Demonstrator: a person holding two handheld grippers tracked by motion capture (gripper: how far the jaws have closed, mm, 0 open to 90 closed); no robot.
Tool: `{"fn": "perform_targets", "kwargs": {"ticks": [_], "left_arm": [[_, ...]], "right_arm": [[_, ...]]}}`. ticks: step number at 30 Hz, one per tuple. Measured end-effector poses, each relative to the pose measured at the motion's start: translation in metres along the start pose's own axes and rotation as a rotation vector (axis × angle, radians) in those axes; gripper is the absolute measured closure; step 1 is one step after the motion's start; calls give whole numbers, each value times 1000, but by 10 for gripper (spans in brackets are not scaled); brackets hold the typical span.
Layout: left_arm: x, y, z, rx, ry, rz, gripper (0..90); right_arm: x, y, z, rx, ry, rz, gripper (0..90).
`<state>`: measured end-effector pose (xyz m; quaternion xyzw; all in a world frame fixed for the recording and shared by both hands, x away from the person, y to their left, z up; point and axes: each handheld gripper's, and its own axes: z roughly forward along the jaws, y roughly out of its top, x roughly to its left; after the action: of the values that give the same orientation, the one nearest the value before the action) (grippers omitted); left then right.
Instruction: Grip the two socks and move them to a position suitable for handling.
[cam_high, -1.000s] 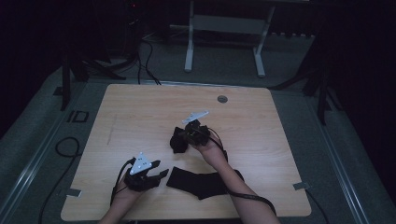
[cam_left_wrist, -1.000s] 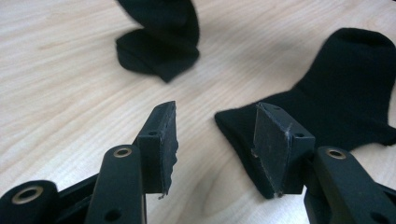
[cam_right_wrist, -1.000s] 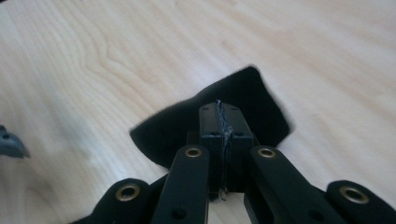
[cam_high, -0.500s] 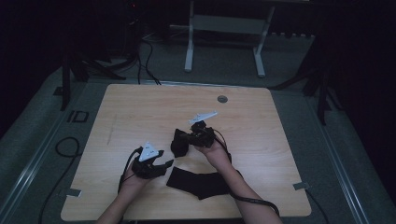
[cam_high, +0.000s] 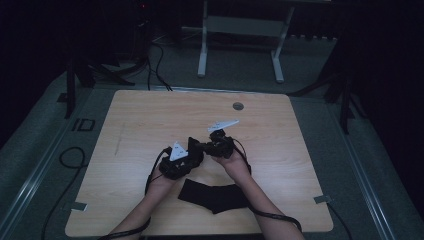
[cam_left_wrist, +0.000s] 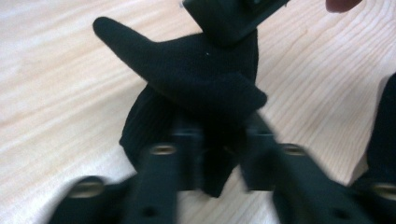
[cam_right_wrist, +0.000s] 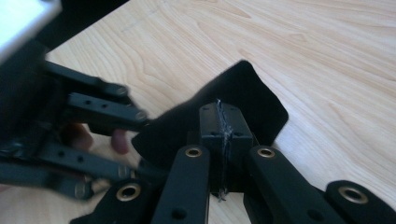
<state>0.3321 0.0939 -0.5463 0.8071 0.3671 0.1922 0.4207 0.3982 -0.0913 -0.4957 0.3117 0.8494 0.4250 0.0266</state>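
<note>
Black knitted cloth (cam_left_wrist: 196, 79), perhaps a sock or a glove, hangs above the middle of the wooden table (cam_high: 150, 115), strung between the two grippers. A second dark piece (cam_high: 215, 196) lies flat near the table's front edge, between the person's forearms.

The right gripper (cam_right_wrist: 219, 126) has its jaws pressed together on a fold of the cloth; a thin line of fabric shows in the seam between the pads. The left gripper (cam_left_wrist: 212, 140) has just been closing its jaws, and in the left gripper view they now pinch the lower, ribbed part of the same cloth. In the high view the left gripper (cam_high: 186, 159) and right gripper (cam_high: 206, 146) sit just beside each other.

Judging by the way it droops and peaks, the fabric is soft, light and limp. It should not slip easily from the pads, yet it will stretch and sag wherever it is unsupported. A hold at an edge or the ribbed cuff seems best, since a pinch in the middle would only bunch it.
</note>
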Motion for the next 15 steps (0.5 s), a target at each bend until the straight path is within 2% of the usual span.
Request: {"fn": "perform_targets", "kwargs": {"ticks": [2,4,7,8,9,10,12,14,15], "left_arm": [[-1,1,0,2,11,0,878],[-1,5,-5,3,41,15,881],[0,8,-8,-3,33,20,884],[0,16,-16,-17,66,44,884],[0,20,-19,-37,54,27,883],[-1,23,-22,-54,75,35,883],[-6,32,-27,-68,107,88,882],[-11,37,-33,-85,168,140,881],[-13,37,-36,-84,161,155,880]], "right_arm": [[-1,0,-1,1,-3,-1,891],[-6,-1,-9,-9,-17,9,891],[-10,-1,-19,-28,-28,15,891],[-13,1,-27,-47,-36,16,891],[-13,3,-32,-57,-37,18,891],[-12,5,-37,-71,-40,14,891],[-8,10,-48,-94,-55,-4,891],[-3,16,-58,-104,-58,-30,890],[0,18,-62,-113,-60,-42,890]]}}
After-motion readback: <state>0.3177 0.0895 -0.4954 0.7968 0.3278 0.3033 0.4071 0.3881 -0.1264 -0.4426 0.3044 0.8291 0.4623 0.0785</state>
